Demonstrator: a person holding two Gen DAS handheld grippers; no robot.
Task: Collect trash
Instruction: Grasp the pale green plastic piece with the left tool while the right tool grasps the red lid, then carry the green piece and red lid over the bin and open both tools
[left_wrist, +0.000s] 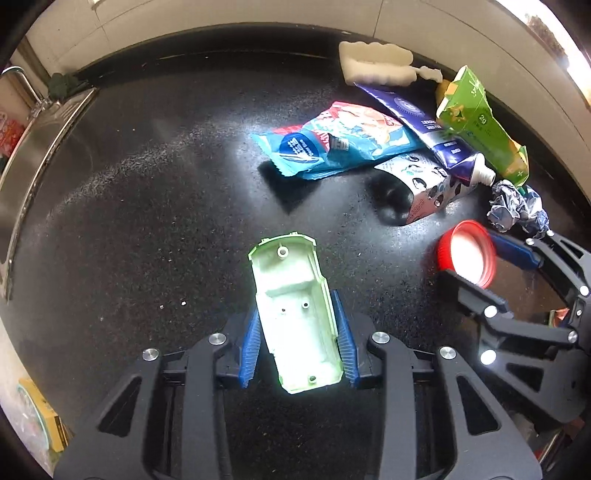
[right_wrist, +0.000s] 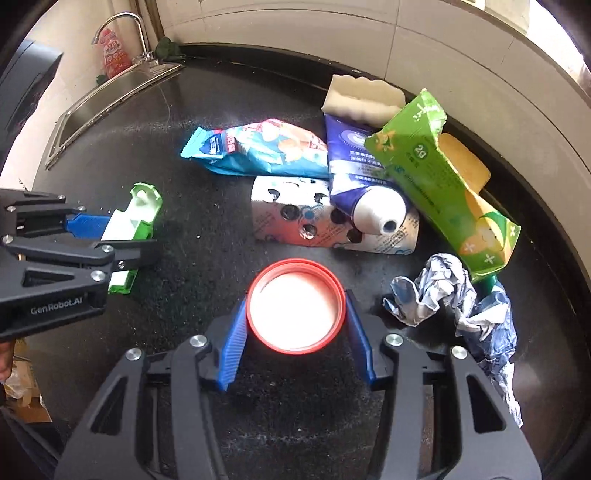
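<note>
Left tool (left_wrist: 297, 345): blue pads closed on a pale green plastic shell (left_wrist: 295, 317), low centre of its view. Right tool (right_wrist: 295, 332): pads clamped on a red lid (right_wrist: 295, 311), open side up, low centre. Both rest on the black speckled surface (left_wrist: 147, 206). Beyond, upper right: crumpled wrapper (right_wrist: 443, 291), spotted carton (right_wrist: 295, 218), toothpaste tube (right_wrist: 365, 184), blue snack bag (right_wrist: 258, 151), green box (right_wrist: 436, 177), white sponge (right_wrist: 362, 98). Sink (right_wrist: 107, 107) at upper left.
</note>
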